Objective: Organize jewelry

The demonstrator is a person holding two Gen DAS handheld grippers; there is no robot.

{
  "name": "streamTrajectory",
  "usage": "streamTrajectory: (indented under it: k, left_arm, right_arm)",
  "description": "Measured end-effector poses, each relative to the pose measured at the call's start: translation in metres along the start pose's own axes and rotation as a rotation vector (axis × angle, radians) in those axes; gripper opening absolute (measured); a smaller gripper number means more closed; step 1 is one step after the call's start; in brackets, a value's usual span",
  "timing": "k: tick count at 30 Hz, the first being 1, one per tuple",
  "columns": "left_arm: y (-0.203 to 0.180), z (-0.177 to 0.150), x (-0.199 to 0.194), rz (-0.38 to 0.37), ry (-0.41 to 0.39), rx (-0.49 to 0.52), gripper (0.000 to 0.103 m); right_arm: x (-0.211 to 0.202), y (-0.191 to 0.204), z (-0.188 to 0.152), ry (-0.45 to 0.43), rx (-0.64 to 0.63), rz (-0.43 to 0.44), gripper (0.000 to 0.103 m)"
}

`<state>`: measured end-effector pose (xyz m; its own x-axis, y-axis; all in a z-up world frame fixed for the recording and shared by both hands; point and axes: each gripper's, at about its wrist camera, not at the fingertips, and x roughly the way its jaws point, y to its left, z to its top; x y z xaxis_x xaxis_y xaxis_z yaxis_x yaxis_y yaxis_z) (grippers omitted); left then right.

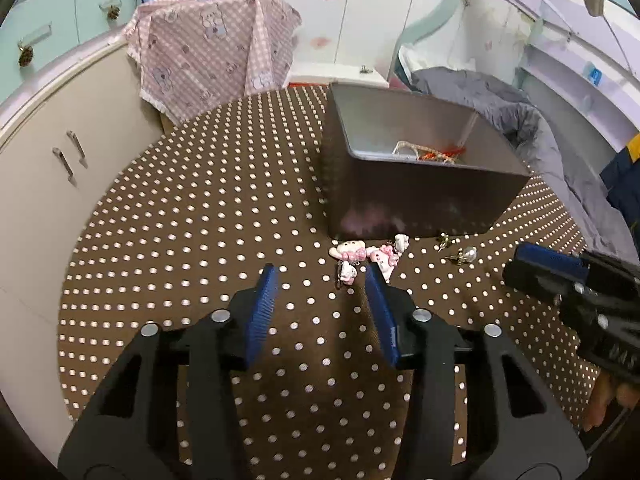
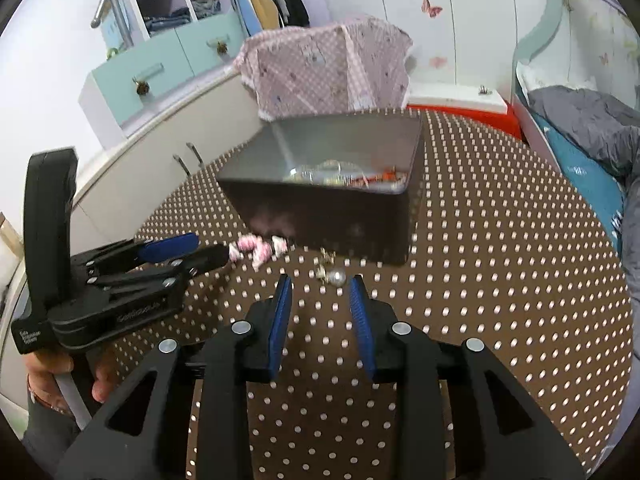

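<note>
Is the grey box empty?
No. The grey box already holds some jewelry: beige and orange-red pieces lie on its bottom.

Left gripper: our black frame, blue ribbed pads, silver round screws.
Right gripper: our same black-and-blue build.
Hand: bare skin.

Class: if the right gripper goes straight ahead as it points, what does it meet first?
Most likely the pearl earring, lying just ahead of the open right gripper; the box is behind it. Depth is uncertain.

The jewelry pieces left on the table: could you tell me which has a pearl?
The pearl earring, just ahead of the right claw; the others are pink-and-white charms.
</note>
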<state>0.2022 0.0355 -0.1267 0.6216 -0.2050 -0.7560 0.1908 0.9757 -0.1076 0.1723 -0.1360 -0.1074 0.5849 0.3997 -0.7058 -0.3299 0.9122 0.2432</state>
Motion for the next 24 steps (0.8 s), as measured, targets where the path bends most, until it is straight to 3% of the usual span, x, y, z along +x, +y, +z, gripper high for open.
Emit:
streamTrajectory:
  k: [1, 6, 9, 15, 22, 24]
  left_arm:
    - [0.000, 0.000, 0.004, -0.009, 0.012, -0.009, 0.039]
    - [-0.002, 0.005, 0.009, -0.018, 0.010, -0.007, 0.037]
    - [-0.006, 0.007, 0.011, -0.022, 0.011, 0.018, 0.009]
    - [0.010, 0.002, -0.004, -0.057, -0.026, -0.061, 0.010]
    - [0.025, 0.001, -0.030, -0.050, -0.081, -0.084, 0.010]
    - [0.028, 0.002, -0.034, -0.044, -0.089, -0.093, 0.010]
  right_arm:
    - [0.001, 0.000, -0.001, 0.005, 0.000, -0.003, 0.028]
    - [0.004, -0.002, -0.006, 0.019, 0.002, -0.008, 0.029]
    - [0.007, 0.000, -0.005, 0.025, -0.001, -0.007, 0.029]
    - [0.021, 0.021, 0.004, 0.041, -0.035, 0.017, 0.029]
    - [0.051, 0.044, 0.017, 0.084, -0.051, 0.011, 0.031]
    - [0.057, 0.047, 0.021, 0.083, -0.051, -0.024, 0.041]
